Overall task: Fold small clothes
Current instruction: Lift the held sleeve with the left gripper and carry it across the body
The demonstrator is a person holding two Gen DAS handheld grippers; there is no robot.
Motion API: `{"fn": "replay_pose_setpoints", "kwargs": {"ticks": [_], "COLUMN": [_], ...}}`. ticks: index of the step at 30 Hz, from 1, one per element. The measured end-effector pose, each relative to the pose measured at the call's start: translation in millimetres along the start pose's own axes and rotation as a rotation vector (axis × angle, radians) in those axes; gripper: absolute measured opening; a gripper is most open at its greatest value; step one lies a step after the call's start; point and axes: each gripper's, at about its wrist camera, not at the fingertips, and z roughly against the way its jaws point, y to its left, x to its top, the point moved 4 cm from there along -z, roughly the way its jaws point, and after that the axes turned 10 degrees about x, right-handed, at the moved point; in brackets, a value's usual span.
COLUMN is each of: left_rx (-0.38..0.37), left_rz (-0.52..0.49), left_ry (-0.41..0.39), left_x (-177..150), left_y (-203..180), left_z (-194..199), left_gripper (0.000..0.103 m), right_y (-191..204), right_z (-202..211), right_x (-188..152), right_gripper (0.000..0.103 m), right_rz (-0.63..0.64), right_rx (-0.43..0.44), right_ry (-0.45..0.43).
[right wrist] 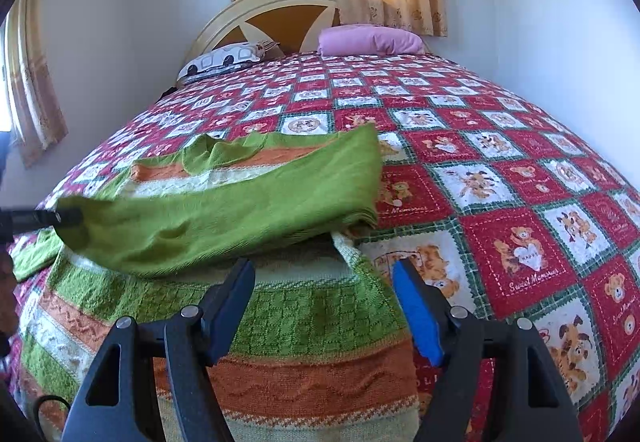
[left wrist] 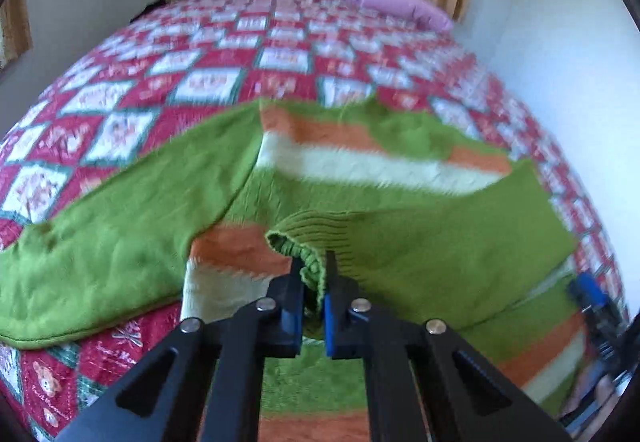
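Sweater [left wrist: 360, 178] spread on the bed [right wrist: 500, 170], one sleeve [right wrist: 240, 202] folded across; rest unfolded. Left hand-held gripper [left wrist: 313, 274] clamped on the sleeve cuff [left wrist: 300, 246], right hand-held gripper [right wrist: 322, 306] spread apart over the hem

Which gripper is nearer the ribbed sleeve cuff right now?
Left. The left gripper has its jaws shut on the ribbed cuff of the green sweater. The right gripper hangs open above the sweater's right edge, apart from the cuff.
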Motion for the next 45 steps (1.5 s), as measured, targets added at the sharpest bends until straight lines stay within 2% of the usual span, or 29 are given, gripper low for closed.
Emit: {"fn": "replay_pose_setpoints", "kwargs": {"ticks": [1, 2, 3, 4, 5, 7, 9, 10, 11, 13, 14, 16, 17, 19, 20, 23, 25, 27, 29, 31, 33, 34, 35, 37, 39, 41, 44, 45], "left_rx": [-0.005, -0.017, 0.003, 0.031, 0.047, 0.057, 0.061, 0.066, 0.074, 0.076, 0.08, 0.098, 0.102, 0.105, 0.097, 0.101, 0.097, 0.1, 0.121, 0.139, 0.167, 0.165, 0.15, 0.153, 0.138, 0.16, 0.17, 0.17], "left_rz": [0.009, 0.016, 0.019, 0.021, 0.022, 0.027, 0.033, 0.029, 0.024, 0.02, 0.016, -0.006, -0.016, -0.02, -0.012, 0.006, 0.015, 0.012, -0.009, -0.018, -0.026, -0.02, -0.012, 0.0, 0.014, 0.002, -0.018, -0.023], "left_ry": [0.019, 0.028, 0.028, 0.018, 0.015, -0.002, -0.044, -0.057, -0.067, -0.106, -0.12, -0.131, -0.126, -0.102, -0.093, -0.092, -0.093, -0.094, -0.087, -0.072, -0.048, -0.037, -0.031, -0.022, -0.033, -0.035, -0.02, -0.016], "left_x": [-4, -6, -8, -8, -8, -7, -7, -8, -8, -11, -12, -15, -16, -17, -17, -17, -17, -18, -19, -22, -26, -27, -28, -30, -31, -31, -35, -37], "left_y": [2, 3, 5, 6, 6, 7, 9, 10, 11, 14, 16, 17, 17, 16, 16, 17, 18, 17, 17, 21, 27, 30, 33, 38, 40, 39, 39, 41], "left_z": [-9, -12, -14, -14, -13, -7, 5, 10, 14, 24, 26, 24, 20, 12, 8, 7, 8, 8, 5, 1, -4, -5, -5, -3, 3, 6, 10, 13], "left_gripper": [0.009, 0.014, 0.018, 0.03, 0.051, 0.073, 0.079, 0.086, 0.095, 0.1, 0.101, 0.102, 0.102, 0.102, 0.102, 0.102, 0.102, 0.102, 0.102, 0.102, 0.102, 0.102, 0.102, 0.102, 0.102, 0.102, 0.102, 0.102], "right_y": [-3, -5, -5, -4, -2, -2, -6, -8, -14, -31, -40, -70, -80, -87, -83, -50, -32, -29, -50, -78, -85, -87, -88, -87, -70, -43, -6, 0], "right_z": [2, 4, 5, 6, 6, 4, -12, -21, -32, -41, -40, -31, -28, -21, -16, -8, -16, -34, -51, -44, -39, -32, -28, -14, 2, 7, -10, -21], "right_x": [2, 3, 6, 12, 19, 35, 47, 49, 48, 38, 34, 26, 22, 16, 15, 15, 15, 17, 19, 23, 21, 19, 19, 20, 34, 48, 59, 60], "right_gripper": [0.072, 0.072, 0.072, 0.072, 0.072, 0.072, 0.072, 0.072, 0.072, 0.072, 0.072, 0.072, 0.072, 0.072, 0.072, 0.072, 0.072, 0.072, 0.076, 0.082, 0.082, 0.081, 0.081, 0.081, 0.081, 0.081, 0.08, 0.079], "right_rz": [-0.018, -0.026, -0.018, 0.012, 0.05, 0.08, 0.084, 0.095, 0.115, 0.121, 0.119, 0.084, 0.051, -0.006, -0.002, 0.053, 0.111, 0.138, 0.071, -0.046, -0.06, -0.031, -0.015, -0.041, -0.006, 0.053, 0.095, 0.099], "right_rx": [0.003, 0.0, -0.013, -0.047, -0.094, -0.137, -0.142, -0.143, -0.175, -0.239, -0.277, -0.41, -0.413, -0.34, -0.329, -0.219, -0.208, -0.234, -0.27, -0.292, -0.302, -0.381, -0.415, -0.402, -0.374, -0.287, -0.12, -0.095], "right_ry": [-0.005, -0.012, -0.016, -0.014, -0.014, -0.016, 0.04, 0.069, 0.117, 0.177, 0.179, 0.174, 0.185, 0.184, 0.173, 0.142, 0.165, 0.186, 0.222, 0.199, 0.204, 0.204, 0.212, 0.206, 0.125, 0.083, 0.096, 0.114]}}
